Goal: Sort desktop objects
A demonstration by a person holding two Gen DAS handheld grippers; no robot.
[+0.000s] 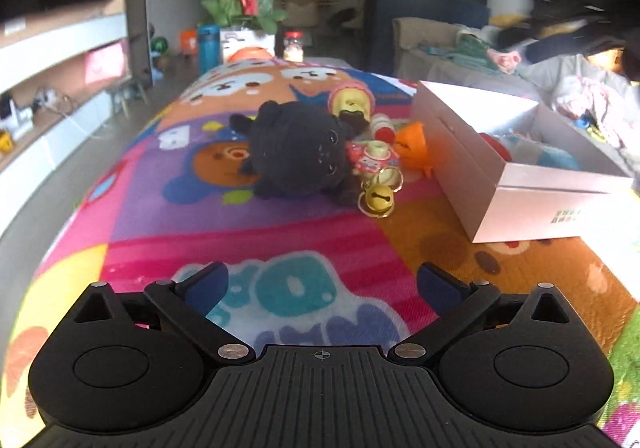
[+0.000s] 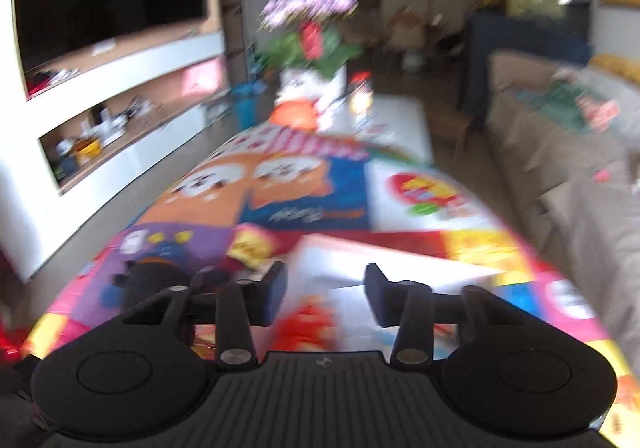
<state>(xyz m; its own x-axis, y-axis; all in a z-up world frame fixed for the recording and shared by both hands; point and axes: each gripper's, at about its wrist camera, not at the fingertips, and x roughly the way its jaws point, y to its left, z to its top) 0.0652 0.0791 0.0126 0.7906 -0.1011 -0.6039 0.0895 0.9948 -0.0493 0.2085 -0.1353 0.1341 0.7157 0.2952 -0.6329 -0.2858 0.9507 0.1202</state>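
A: What does the left wrist view give us?

B: The left gripper (image 1: 320,284) hangs over the bright cartoon-printed tablecloth (image 1: 248,232) with its blue-padded jaws spread wide and nothing between them. Ahead of it a black plush cat toy (image 1: 298,151) lies on its side on the cloth. Just beside the cat's face sit a small gold metal bell (image 1: 376,201) and a pink-and-yellow trinket (image 1: 372,159), and behind them an orange plastic figure (image 1: 414,149).

A: And the container?

B: An open white cardboard box (image 1: 524,203) stands to the right of that cluster, with a red thing and a blue thing inside, too hidden to name. A dark, blurred shape, likely the other tool, crosses the upper right corner.

A: The right wrist view?

B: Heavily blurred. The right gripper (image 2: 326,294) has its jaws partly apart and empty, held above the white cardboard box (image 2: 360,260), where a red smear shows inside. The black plush cat toy (image 2: 154,282) is at lower left, partly behind the left finger. Purple flowers in a pot (image 2: 310,27) stand at the table's far end.
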